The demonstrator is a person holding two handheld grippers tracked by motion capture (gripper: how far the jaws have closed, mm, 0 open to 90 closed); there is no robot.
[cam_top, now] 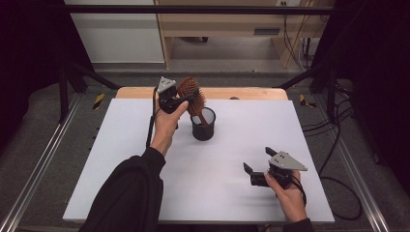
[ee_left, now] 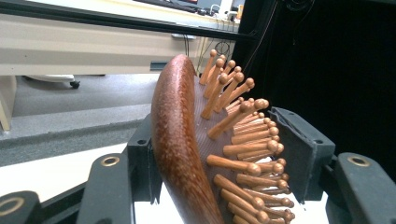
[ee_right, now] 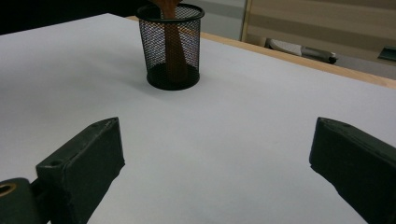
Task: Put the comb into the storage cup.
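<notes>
White board [cam_top: 121, 159] is being used as the work surface, laid over a wooden table [cam_top: 251, 93] with grey floor around it. At its far middle a wooden hairbrush [cam_top: 189, 92] is being stood handle-down in a black mesh cup [cam_top: 203, 126], with the bristled head rising above the rim. That head is being bracketed by the left gripper [cam_top: 180, 100]: in the left gripper view the brush's back [ee_left: 175, 140] is lying against one pad, while the peg tips [ee_left: 261, 158] are sitting near the other, and contact there cannot be made out. Well apart, at the near right of the board, the right gripper [cam_top: 254, 166] is being held low with its jaws spread wide and nothing between them, pointed toward the cup [ee_right: 172, 44].
</notes>
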